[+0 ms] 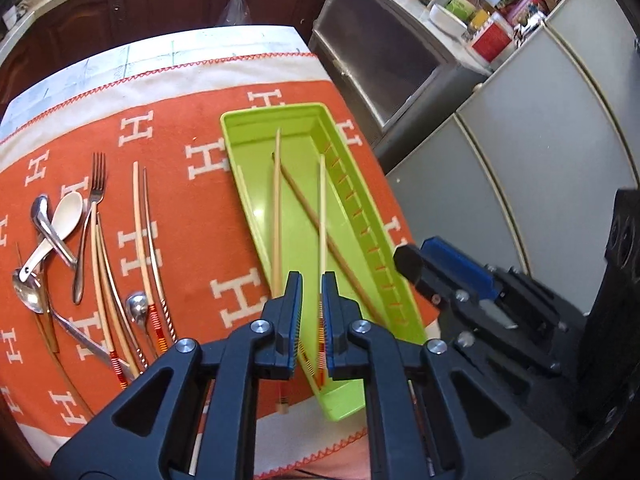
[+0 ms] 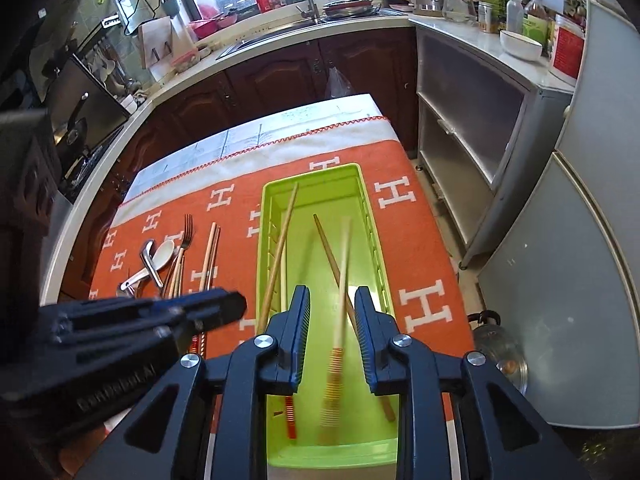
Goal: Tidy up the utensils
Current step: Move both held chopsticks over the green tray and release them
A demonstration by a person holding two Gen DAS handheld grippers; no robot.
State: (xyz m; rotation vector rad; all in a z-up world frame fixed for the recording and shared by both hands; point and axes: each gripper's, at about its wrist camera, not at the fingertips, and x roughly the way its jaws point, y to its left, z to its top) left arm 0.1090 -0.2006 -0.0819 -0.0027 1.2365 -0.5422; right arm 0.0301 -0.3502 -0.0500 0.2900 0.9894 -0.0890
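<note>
A lime-green tray lies lengthwise on the orange cloth. In it a brown chopstick lies slantwise. A pale chopstick with a striped end crosses it, blurred, loose between the open fingers of my right gripper. Another chopstick leans over the tray's left rim. My left gripper hangs over the tray's near left side. Its jaws are almost together and grip nothing; striped chopstick ends show through the slit.
Left of the tray lie a fork, a white spoon, metal spoons and several chopsticks. Grey cabinets stand right of the table, a metal kettle on the floor. A kitchen counter runs behind.
</note>
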